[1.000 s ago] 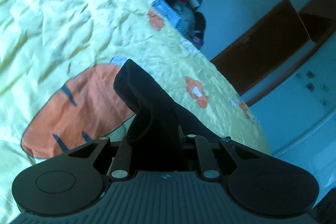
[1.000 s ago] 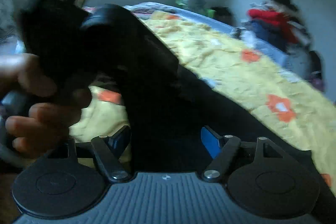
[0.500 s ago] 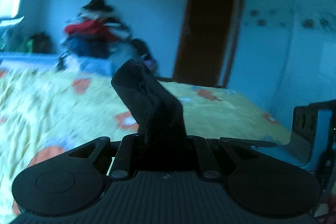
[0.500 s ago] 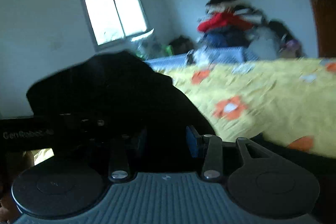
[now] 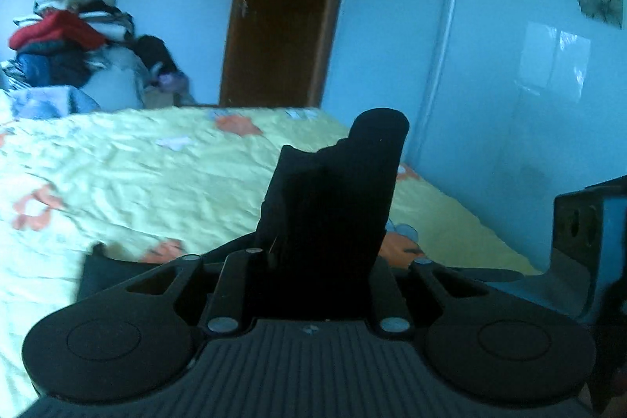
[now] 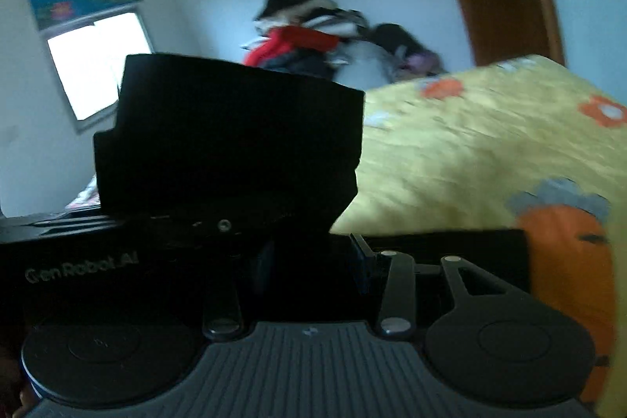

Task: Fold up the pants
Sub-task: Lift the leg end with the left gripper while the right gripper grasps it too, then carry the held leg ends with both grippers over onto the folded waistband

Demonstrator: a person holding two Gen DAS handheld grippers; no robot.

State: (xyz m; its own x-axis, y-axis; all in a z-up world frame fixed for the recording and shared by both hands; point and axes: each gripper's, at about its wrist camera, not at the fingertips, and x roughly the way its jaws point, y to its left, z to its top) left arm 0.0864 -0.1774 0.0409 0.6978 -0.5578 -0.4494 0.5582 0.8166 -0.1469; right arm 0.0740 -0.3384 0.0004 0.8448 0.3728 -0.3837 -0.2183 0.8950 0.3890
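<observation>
Black pants (image 5: 337,206) stand bunched in my left tongs (image 5: 309,285), clamped, above the bed's (image 5: 156,163) near edge. Only the right view shows the window (image 6: 94,65); my right tongs (image 6: 309,261) pinch pants too, fingertips hidden.

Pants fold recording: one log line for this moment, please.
left hand-held gripper: shut on black pants | right hand-held gripper: shut on black pants | above yellow bedspread
</observation>
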